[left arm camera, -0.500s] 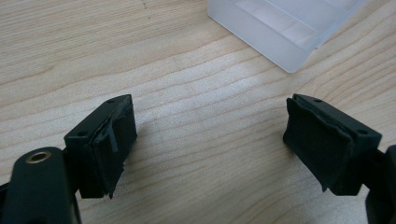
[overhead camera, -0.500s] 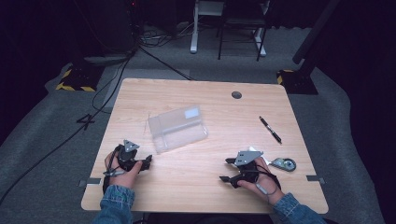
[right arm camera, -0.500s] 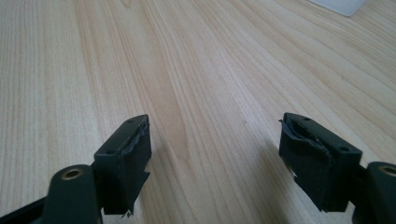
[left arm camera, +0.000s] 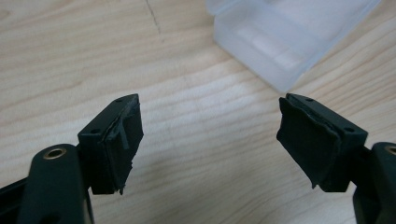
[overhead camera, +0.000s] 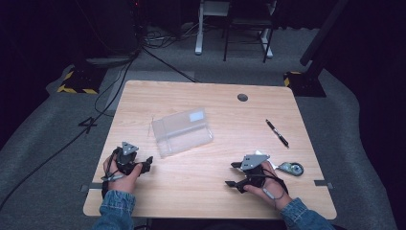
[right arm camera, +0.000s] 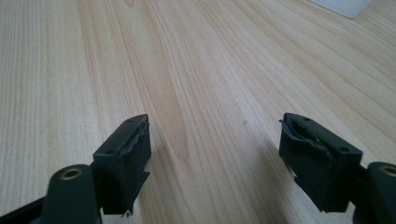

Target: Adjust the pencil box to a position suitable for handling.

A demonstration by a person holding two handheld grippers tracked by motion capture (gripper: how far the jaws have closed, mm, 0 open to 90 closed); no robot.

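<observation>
A wooden table (overhead camera: 215, 191) stands on grey carpet, and a person in denim sleeves holds a gripper in each hand at its near edge. The left gripper (overhead camera: 143, 164) rests at the near left, its jaws spread wide with nothing between them; in the left gripper view they frame bare wood, with the corner of a clear plastic box (left arm camera: 285, 42) just beyond the right jaw. From the high view that box (overhead camera: 182, 132) lies near the middle of the table, slightly left of centre, tilted against the table's edges, with a small pale label on its far right part. The right gripper (overhead camera: 233, 174) sits at the near right, pointing left, its jaws also wide apart and empty over bare wood. A black pen (overhead camera: 277, 132) lies at the right of the table, well apart from the box. A small round roll, perhaps tape (overhead camera: 291, 168), lies just right of the right hand. A dark round hole (overhead camera: 242, 97) shows near the far edge.
</observation>
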